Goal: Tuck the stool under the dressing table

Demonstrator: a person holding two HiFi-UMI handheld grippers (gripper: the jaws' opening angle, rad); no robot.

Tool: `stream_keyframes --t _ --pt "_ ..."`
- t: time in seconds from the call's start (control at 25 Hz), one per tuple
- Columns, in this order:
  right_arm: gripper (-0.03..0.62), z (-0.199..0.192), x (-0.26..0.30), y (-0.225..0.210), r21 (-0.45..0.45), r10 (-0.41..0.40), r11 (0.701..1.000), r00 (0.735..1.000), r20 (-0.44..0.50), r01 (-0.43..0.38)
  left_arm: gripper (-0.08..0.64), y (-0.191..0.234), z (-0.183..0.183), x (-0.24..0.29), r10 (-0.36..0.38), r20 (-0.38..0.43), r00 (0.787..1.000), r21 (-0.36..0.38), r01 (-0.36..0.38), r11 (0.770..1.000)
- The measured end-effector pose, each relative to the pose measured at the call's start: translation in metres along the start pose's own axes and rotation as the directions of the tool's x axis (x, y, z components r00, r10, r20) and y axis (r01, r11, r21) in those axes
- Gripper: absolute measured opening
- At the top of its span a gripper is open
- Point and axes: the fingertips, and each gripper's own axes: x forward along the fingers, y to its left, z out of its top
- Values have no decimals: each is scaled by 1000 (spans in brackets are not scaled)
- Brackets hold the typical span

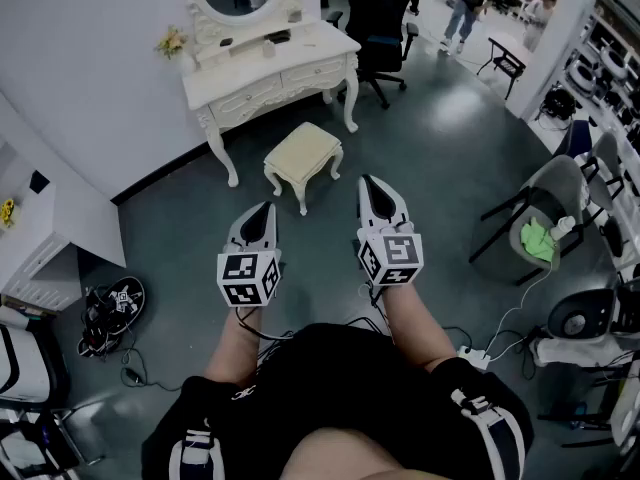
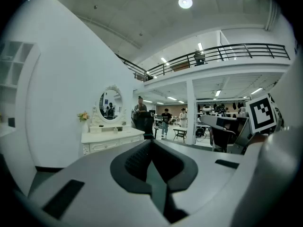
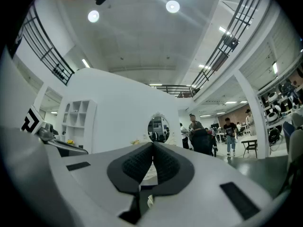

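Stool [image 1: 303, 155]: on floor, just off front edge of dressing table [image 1: 270, 73], not under it.
Around: black office chair [image 1: 385, 38] at table's rt end; grey chair [image 1: 550, 193] w/ green cloth [image 1: 537, 238] far rt; cable tangle [image 1: 110, 308] on floor, left.
Left gripper [image 1: 265, 213] & right gripper [image 1: 370, 190]: side by side, short of stool, approx. level, pointing at it. Both claws closed, nothing gripped.

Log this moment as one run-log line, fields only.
phase: pre-contact | stool: on floor before dressing table, not tucked | left gripper: shut, empty | right gripper: shut, empty
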Motion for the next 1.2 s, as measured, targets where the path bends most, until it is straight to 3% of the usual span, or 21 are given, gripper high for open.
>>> stream_keyframes --t 0.48,0.88,1.2 --pt "17 -9 -1 -24 10 -12 1000 1000 -4 12 18 -15 -6 14 5 1 1000 10 -5 1000" --pt "17 -12 28 -29 -21 -7 1000 1000 13 7 18 -1 2 48 -15 33 999 18 15 1000" --pt "17 -28 90 -55 -95 -32 995 999 4 32 18 24 5 123 -70 63 996 15 69 998"
